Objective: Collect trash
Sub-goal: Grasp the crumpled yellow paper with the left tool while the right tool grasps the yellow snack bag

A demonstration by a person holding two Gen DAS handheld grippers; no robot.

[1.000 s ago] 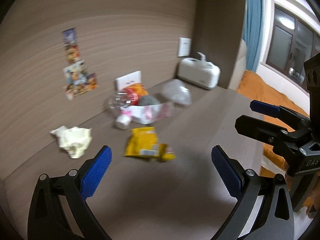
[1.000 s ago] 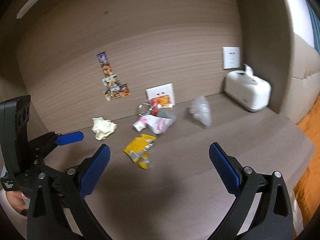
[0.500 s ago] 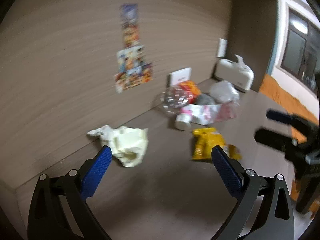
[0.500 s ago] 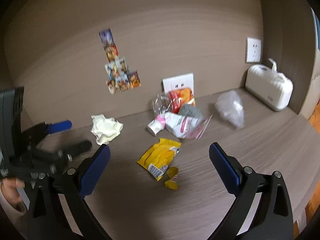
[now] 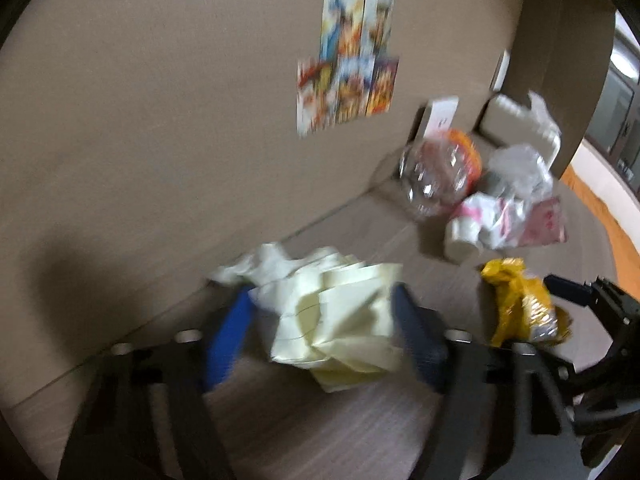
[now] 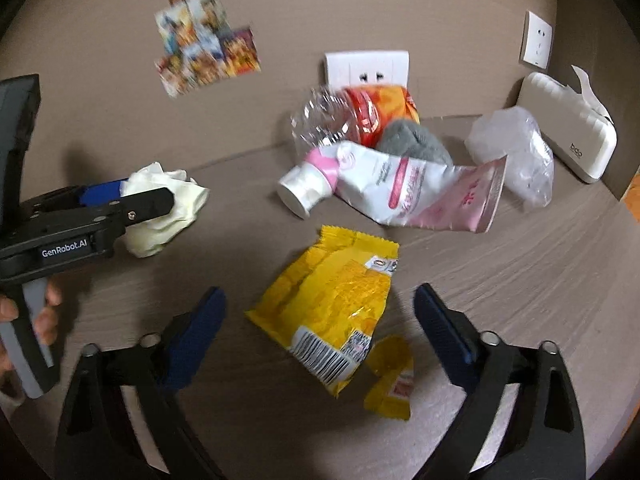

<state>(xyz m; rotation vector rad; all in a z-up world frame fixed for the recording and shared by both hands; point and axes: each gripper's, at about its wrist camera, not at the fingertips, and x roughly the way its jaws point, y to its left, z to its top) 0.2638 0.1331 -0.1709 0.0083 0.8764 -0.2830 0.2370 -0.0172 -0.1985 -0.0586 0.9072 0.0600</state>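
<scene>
Both hand-held grippers have dropped toward the surface (image 6: 520,264), jaws closing. Our left hand-held gripper (image 5: 320,328) now brackets the paper wad (image 5: 340,320), not yet pinched; our right hand-held gripper (image 6: 320,328) gapes around the yellow wrapper (image 6: 332,304), lying lengthwise between its pads.

We see left wrist cam close over cream paper (image 5: 340,320), tilted down toward wall. Right wrist cam close above yellow wrapper (image 6: 332,300), same tilt. Both share paper, wrapper, trash pile (image 6: 380,168), stickers (image 5: 352,60); each sees other gripper.
</scene>
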